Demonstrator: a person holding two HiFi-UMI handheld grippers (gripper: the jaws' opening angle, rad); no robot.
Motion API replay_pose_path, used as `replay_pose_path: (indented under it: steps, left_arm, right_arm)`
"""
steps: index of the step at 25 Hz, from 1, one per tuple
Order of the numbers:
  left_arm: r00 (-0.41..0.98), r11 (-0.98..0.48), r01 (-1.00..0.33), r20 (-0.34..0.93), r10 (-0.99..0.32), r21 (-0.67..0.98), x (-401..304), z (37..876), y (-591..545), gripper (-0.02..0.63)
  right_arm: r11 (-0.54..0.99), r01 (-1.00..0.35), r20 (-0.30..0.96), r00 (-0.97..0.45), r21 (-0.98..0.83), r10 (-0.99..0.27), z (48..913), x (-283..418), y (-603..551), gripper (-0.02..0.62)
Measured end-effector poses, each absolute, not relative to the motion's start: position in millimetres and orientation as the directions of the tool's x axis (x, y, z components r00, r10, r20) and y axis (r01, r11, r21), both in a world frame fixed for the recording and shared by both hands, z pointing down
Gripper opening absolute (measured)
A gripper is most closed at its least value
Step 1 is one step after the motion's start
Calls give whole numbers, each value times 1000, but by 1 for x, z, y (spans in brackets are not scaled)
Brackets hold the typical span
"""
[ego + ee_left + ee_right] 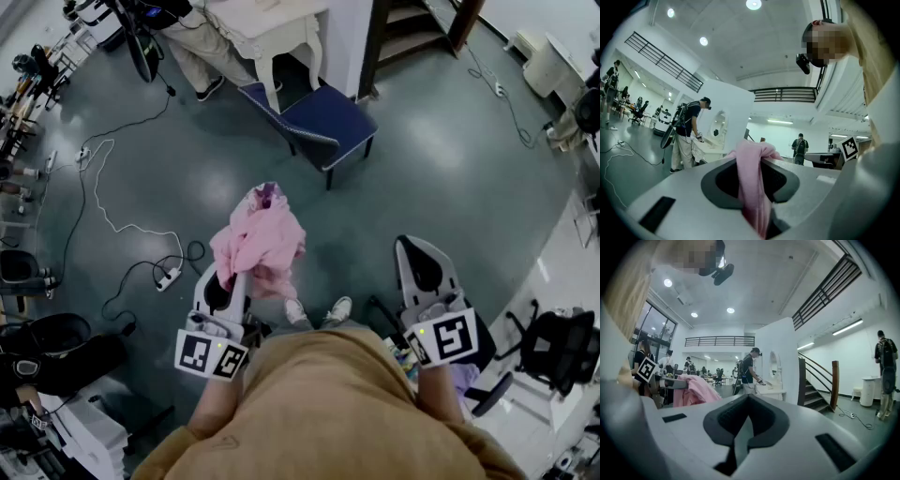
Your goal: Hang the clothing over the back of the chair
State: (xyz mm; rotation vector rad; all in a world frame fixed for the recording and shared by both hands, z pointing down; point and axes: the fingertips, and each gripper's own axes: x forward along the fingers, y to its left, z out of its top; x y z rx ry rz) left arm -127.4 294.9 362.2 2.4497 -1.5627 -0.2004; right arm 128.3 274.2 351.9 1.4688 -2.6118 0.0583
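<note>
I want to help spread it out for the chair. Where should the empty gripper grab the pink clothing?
Probably grab the drooping right-hand edge of the pink clothing, coming from the right with the right gripper. The left gripper pinches one bunched part, so the rest hangs loose on that side.

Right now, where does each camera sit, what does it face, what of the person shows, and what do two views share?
Head view: on the head, facing steeply down at the floor; tan top, shoes, left gripper, right gripper.
Left gripper view: on the left gripper, facing level along jaws shut on the pink garment; tan top at right.
Right gripper view: on the right gripper, facing along empty jaws toward the staircase; tan top at left.
Shared: the pink garment, in all three.
</note>
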Motion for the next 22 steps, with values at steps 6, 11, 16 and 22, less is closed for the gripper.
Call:
replay_pose_path:
  steps: [6, 11, 16, 22]
  left_arm:
    - [417, -397, -877, 19, -909, 271, -123, 363, 297, 84]
    - [429, -404, -871, 30, -903, 279, -109, 365, 297, 84]
    - [454, -427, -858, 33, -890, 286, -90, 365, 293, 84]
    - [474, -443, -850, 45, -880, 286, -80, 374, 281, 84]
  right_arm:
    - [521, -853, 143, -512, 38, -847, 351, 136, 277, -2]
    - [510, -860, 125, -503, 27, -855, 351, 151, 283, -2]
    - [520, -851, 32, -523, -71, -852, 342, 158, 294, -1]
    - [535, -836, 50, -544, -123, -838, 359, 153, 295, 0]
